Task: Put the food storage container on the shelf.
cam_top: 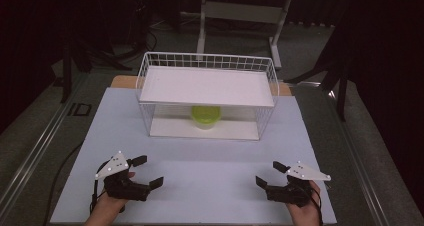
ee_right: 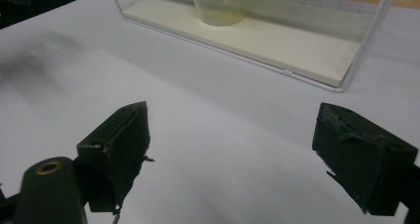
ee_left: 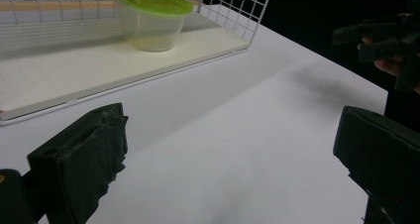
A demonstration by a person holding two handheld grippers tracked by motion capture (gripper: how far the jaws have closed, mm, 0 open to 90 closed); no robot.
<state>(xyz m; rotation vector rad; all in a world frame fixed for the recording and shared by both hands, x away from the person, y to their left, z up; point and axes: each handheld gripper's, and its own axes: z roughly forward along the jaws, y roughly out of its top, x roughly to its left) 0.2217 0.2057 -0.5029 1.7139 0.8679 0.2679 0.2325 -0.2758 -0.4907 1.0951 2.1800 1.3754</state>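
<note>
Container (cam_top: 205,116) inside rack (cam_top: 207,61), behind both tools.

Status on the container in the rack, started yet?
Nothing looks done: the green-lidded container sits on the lower shelf of the wire rack, lid on. Nothing is in hand: left gripper and right gripper are open above the white table. Reaching and grasping remain.

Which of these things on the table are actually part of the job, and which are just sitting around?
Part of the job:
- lidded green container, on the lower shelf of the rack
- white wire rack, with its two shelves
- left gripper and right gripper, both open and holding nothing

Just there:
- white table sheet
- desk frame on the floor behind
</note>
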